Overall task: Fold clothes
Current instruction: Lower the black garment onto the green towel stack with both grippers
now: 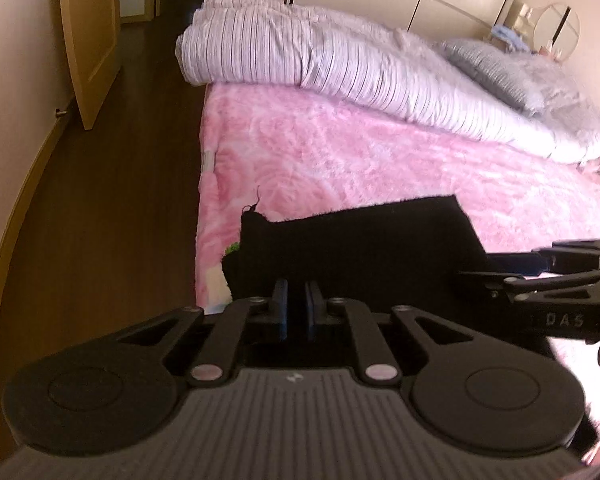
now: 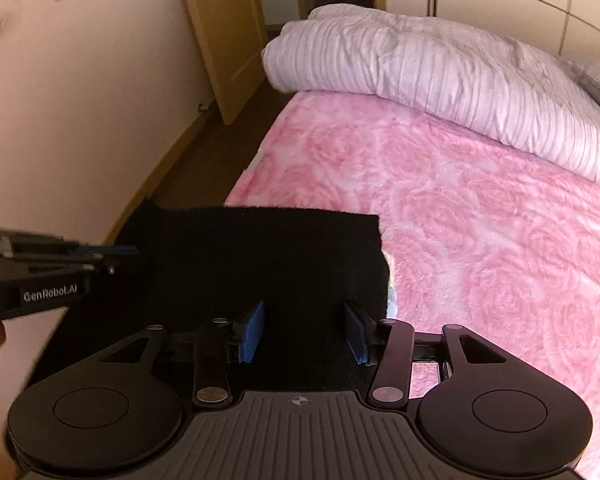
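Note:
A black garment (image 1: 360,248) is held up above the near corner of the pink bed (image 1: 340,152). My left gripper (image 1: 296,304) has its blue pads nearly together, pinching the garment's near edge. It enters the right wrist view (image 2: 128,254) from the left, closed on the cloth. My right gripper (image 2: 304,332) is open, its blue pads wide apart with the black garment (image 2: 260,256) lying between and beyond them. It shows in the left wrist view (image 1: 496,268) from the right, at the garment's right edge.
A folded striped duvet (image 1: 340,64) lies along the far side of the bed, with a grey pillow (image 1: 492,68) beyond it. Dark wood floor (image 1: 112,220) and a door (image 1: 88,40) lie to the left. Wardrobe doors (image 2: 520,4) stand behind the bed.

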The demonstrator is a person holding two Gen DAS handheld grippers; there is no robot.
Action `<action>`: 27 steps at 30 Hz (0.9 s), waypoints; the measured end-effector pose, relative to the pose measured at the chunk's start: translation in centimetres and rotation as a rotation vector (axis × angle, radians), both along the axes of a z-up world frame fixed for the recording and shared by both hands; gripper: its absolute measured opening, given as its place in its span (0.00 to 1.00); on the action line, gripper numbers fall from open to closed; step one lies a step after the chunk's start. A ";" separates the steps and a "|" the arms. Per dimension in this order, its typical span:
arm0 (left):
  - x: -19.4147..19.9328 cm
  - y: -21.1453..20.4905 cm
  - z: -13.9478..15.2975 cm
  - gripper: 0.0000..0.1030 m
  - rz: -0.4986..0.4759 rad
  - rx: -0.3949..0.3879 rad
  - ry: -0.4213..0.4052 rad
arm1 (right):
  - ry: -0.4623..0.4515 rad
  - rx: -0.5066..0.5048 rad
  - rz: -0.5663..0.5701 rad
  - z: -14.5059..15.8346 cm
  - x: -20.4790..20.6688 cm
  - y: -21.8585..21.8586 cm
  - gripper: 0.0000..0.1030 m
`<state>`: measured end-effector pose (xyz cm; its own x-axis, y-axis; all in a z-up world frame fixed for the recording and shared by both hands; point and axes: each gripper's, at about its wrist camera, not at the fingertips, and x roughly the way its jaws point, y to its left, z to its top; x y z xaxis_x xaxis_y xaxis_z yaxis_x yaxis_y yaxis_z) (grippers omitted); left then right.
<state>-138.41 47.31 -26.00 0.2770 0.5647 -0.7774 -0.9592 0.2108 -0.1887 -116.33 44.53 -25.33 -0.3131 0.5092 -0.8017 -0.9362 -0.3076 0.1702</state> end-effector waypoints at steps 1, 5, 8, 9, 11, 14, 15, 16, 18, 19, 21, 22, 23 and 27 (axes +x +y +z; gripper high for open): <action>-0.1 -0.6 0.6 0.09 0.005 0.003 -0.006 | 0.024 0.002 -0.021 0.7 0.5 -0.4 0.47; -0.6 -4.0 2.9 0.09 0.000 0.012 -0.021 | 0.092 0.009 -0.079 3.7 2.4 -3.1 0.47; -0.7 -6.8 3.8 0.09 -0.025 -0.010 -0.040 | 0.064 0.002 -0.019 5.5 2.3 -6.3 0.47; -0.6 -7.7 3.9 0.09 -0.034 -0.018 -0.044 | 0.050 -0.001 0.003 5.9 2.1 -7.4 0.47; -0.3 -9.2 3.7 0.09 -0.051 -0.041 -0.040 | 0.020 -0.012 0.035 6.0 1.6 -9.1 0.47; 0.2 -10.6 2.2 0.09 -0.050 -0.087 -0.013 | 0.010 -0.026 0.044 5.3 0.8 -10.9 0.47; 0.4 -10.8 1.7 0.09 -0.046 -0.085 0.002 | 0.005 -0.036 0.046 4.7 0.4 -11.2 0.47; 0.5 -11.1 1.1 0.09 -0.041 -0.083 0.017 | -0.011 -0.026 0.048 4.0 0.0 -11.6 0.47; 0.6 -11.3 0.5 0.09 -0.031 -0.080 0.025 | -0.061 -0.003 0.065 2.7 -1.0 -12.0 0.47; 0.6 -11.4 0.4 0.09 -0.028 -0.077 0.026 | -0.084 0.006 0.071 2.1 -1.4 -12.1 0.47; 0.8 -11.6 0.0 0.08 -0.028 -0.061 0.044 | -0.112 0.035 0.080 1.3 -2.0 -12.6 0.47; 0.9 -11.8 -0.2 0.07 -0.027 -0.053 0.054 | -0.117 0.045 0.088 1.0 -2.1 -12.8 0.47; 1.0 -12.1 -0.3 0.06 -0.025 -0.044 0.065 | -0.117 0.050 0.093 0.7 -2.2 -12.9 0.47; 1.7 -12.7 0.6 0.05 0.011 -0.036 0.089 | -0.125 0.078 0.114 0.4 -2.3 -13.3 0.48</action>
<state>-136.74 34.66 -25.44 0.2003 0.5388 -0.8183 -0.9746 0.1949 -0.1103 -118.66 31.19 -24.94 -0.2731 0.5379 -0.7975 -0.9068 -0.4207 0.0267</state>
